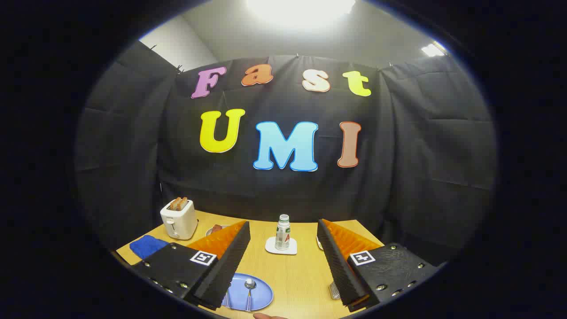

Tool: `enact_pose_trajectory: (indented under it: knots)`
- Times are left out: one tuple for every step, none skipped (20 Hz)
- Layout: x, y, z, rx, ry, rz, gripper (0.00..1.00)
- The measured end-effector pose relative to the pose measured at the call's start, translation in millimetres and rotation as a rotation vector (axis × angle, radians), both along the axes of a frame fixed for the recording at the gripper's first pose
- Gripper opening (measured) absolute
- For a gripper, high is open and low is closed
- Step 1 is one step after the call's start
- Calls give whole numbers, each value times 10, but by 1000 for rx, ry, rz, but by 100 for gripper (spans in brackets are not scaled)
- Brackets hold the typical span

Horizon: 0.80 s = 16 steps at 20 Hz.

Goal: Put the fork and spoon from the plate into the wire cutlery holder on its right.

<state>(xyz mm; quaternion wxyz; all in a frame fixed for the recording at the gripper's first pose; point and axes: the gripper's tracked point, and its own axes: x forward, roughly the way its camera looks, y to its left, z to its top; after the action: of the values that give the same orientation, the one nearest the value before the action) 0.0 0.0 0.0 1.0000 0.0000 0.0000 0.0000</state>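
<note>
The hand-held gripper (283, 261) hangs above a smooth, pale wood-grain table (297, 274) with its two ribbed, wedge-shaped fingers spread wide and nothing between them. Low in the frame, just ahead of the left finger and partly hidden by it, lies an oval blue plate (259, 294) with a glossy surface. On it rests a shiny metal spoon (250, 288), round bowl pointing away, its handle striped; beside it, the striped handle of the fork (227, 300) peeks out from under the finger. Beside the right finger's lower edge, a small patch of silvery metal mesh (334, 291) shows, probably the wire cutlery holder, though too little is visible to be sure. In the middle of the frame, beyond the fingers, a small clear plastic bottle (282, 232) stands upright on a square white coaster (281, 249). At the left, a cream, rounded toaster (179, 219) holds two brown slices of toast (178, 203), and a soft blue cloth (147, 246) lies folded near it.
</note>
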Motion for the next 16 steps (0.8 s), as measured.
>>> enact_pose_trajectory:
  knots:
    - [-10,-5,15,4,-2,0,94]
    - [-6,-6,23,4,-4,0,94]
    - [-14,5,33,2,-5,2,94]
    - [-13,10,14,-1,-4,4,94]
    - [-13,20,9,-3,-3,7,94]
    - [-16,29,7,-4,-1,10,94]
    - [-18,38,12,-4,0,14,94]
    - [-21,50,2,-4,2,18,94]
    - [-28,54,-2,-3,4,20,94]
    - [-22,59,-14,-3,8,24,94]
    - [-20,65,-26,-2,9,26,94]
    - [-27,62,-19,1,6,27,94]
    - [-39,69,-8,4,4,33,94]
    - [-31,83,-36,4,9,36,94]
    - [-33,88,-72,-1,18,38,94]
    - [-19,93,-126,-6,31,40,94]
